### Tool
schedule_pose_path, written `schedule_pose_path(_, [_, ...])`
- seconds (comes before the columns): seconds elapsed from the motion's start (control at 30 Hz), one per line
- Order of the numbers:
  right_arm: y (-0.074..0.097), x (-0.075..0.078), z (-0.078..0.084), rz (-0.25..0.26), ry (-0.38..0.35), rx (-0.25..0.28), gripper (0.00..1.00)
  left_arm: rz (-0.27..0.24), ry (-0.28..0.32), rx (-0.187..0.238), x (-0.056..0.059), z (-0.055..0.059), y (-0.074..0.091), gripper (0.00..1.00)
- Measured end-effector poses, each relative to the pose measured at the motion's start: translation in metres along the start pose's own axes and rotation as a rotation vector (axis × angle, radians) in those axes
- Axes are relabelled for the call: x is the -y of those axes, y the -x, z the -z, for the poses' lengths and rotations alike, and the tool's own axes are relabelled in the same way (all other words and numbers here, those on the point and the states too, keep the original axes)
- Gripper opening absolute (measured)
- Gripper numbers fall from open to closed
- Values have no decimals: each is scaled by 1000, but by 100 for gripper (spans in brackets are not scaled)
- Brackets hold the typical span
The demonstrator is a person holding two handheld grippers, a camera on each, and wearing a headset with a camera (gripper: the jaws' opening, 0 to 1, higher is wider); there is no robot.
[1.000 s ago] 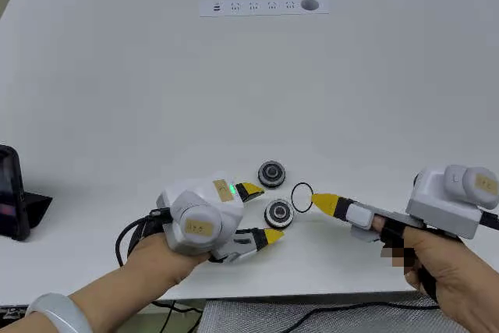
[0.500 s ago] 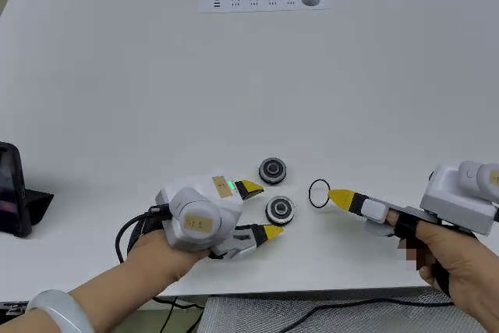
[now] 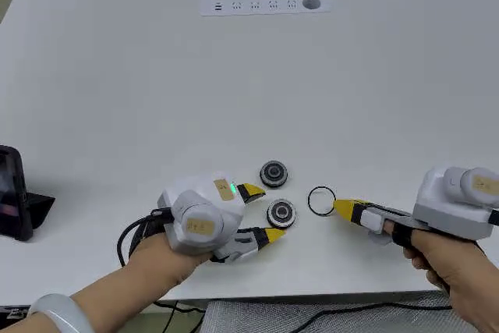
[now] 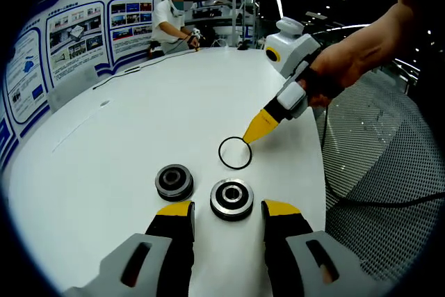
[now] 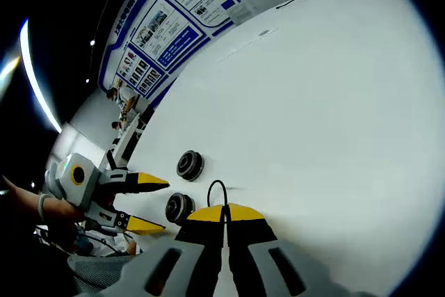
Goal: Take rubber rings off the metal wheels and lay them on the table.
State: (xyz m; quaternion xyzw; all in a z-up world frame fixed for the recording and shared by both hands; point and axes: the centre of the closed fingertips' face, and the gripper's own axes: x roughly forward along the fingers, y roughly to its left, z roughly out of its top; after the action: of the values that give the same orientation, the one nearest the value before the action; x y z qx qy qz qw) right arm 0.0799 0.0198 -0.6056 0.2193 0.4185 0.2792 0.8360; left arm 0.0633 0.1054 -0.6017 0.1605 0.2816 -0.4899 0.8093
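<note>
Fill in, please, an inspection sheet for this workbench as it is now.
Surface: white table, no marks seen.
Job's things: far wheel and near wheel, both metal; rubber ring off them, to the side.
Clutter: power strip far across the table; dark device at the left.
Grippers: left gripper open, jaws either side of the near wheel; right gripper shut on the rubber ring's edge.
Cables: black cable at the left gripper.
Surroundings: wall posters, a person far off.

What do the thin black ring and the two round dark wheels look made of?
The thin black ring: probably rubber, matte and cord-thin. The nearer dark wheel and farther dark wheel: apparently metal, with glinting silver faces; their dark rims could be rubber.
</note>
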Motion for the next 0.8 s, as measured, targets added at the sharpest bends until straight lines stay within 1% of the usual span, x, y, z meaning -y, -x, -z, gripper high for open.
schedule_pose_path(0.07, [1,3,0,5,17,-6,3,0,1,1,0,-1,0,39])
schedule_pose_path(0.1, [1,6,0,26,53,-12,3,1,1,1,1,-1,0,39])
schedule_pose_path(0.13, [0,7,0,34,81,-17,4,2,1,1,1,0,0,39])
schedule_pose_path(0.2, [-1,7,2,39,101,-29,5,1,-2,-1,1,0,0,39])
schedule_pose_path(0.27, [-1,10,2,51,145,-36,7,0,3,2,1,0,1,39])
schedule_pose_path(0.33, [-2,9,4,47,156,-45,8,-1,-1,0,1,0,1,39])
schedule_pose_path(0.4, [-2,10,4,56,177,-50,10,1,0,1,1,-1,1,38])
schedule_pose_path(0.47, [-3,10,4,62,203,-51,11,-1,0,0,1,-1,1,38])
schedule_pose_path(0.5, [-2,12,2,79,224,-47,13,-1,0,1,1,-1,0,38])
schedule_pose_path(0.53, [-2,13,2,84,243,-49,16,-1,-2,2,0,-1,0,38])
schedule_pose_path(0.57, [-2,11,2,81,246,-51,17,-2,-1,1,0,-1,0,38])
schedule_pose_path(0.63, [-1,11,-1,96,274,-41,18,-1,-1,2,0,-1,0,38])
schedule_pose_path(0.67, [0,9,-2,94,287,-39,19,-1,-3,2,0,-2,0,38])
schedule_pose_path(0.73, [0,6,-6,91,290,-21,20,-1,-2,6,1,-3,0,37])
schedule_pose_path(0.8, [-1,-1,-7,58,273,-13,21,-2,-3,4,0,-3,0,37])
